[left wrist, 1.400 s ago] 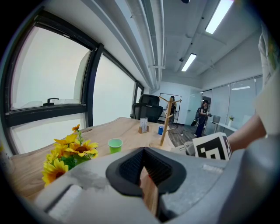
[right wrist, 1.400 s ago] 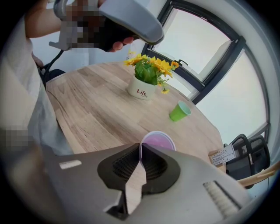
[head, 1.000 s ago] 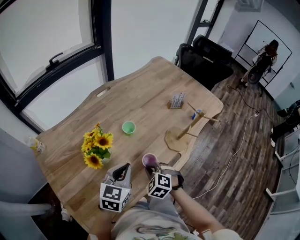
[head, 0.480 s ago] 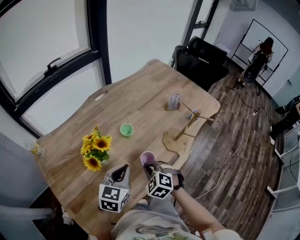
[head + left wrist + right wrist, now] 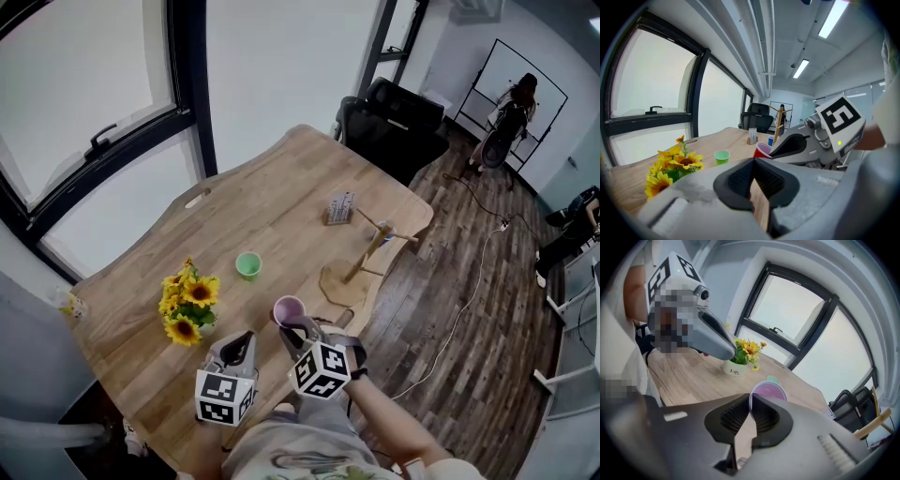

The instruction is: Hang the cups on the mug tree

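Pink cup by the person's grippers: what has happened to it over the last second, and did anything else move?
The right gripper, shut on the rim of the pink cup, has lifted it upward. The left gripper stayed where it was, shut and empty. The green cup, the sunflowers and the mug tree have not moved.

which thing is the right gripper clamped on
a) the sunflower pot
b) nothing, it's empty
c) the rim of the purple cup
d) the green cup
c: in the right gripper view the right gripper is shut on the rim of the purple cup, while the green cup stands alone on the table.
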Motion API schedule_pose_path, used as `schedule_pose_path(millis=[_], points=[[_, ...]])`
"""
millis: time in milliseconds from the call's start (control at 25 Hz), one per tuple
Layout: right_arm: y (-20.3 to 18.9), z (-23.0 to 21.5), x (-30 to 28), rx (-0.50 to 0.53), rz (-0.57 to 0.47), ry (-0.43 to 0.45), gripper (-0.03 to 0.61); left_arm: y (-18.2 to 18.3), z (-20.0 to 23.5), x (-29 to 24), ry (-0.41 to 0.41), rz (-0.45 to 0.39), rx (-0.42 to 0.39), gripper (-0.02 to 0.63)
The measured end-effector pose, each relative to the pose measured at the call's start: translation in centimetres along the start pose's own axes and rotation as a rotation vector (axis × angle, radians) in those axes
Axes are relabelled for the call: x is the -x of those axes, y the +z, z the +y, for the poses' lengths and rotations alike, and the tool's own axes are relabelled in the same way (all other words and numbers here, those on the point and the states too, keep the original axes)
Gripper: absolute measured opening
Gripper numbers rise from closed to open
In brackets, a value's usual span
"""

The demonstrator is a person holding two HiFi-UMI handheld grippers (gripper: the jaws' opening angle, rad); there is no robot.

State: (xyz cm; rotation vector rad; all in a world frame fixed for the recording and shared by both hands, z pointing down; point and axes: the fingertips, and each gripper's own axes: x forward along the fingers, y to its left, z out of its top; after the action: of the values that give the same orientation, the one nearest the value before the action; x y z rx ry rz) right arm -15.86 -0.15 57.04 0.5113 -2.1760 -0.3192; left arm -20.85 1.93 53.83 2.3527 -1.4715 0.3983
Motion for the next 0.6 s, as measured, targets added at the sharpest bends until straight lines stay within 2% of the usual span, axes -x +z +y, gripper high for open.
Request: schedule_pose_path(millis=[600], points=[[4.3,-3.2,4.1,-0.030,-0.124,-0.096,0.020,0.2,-0.1,0.5,-0.009,-0.014,0.009,0.002]])
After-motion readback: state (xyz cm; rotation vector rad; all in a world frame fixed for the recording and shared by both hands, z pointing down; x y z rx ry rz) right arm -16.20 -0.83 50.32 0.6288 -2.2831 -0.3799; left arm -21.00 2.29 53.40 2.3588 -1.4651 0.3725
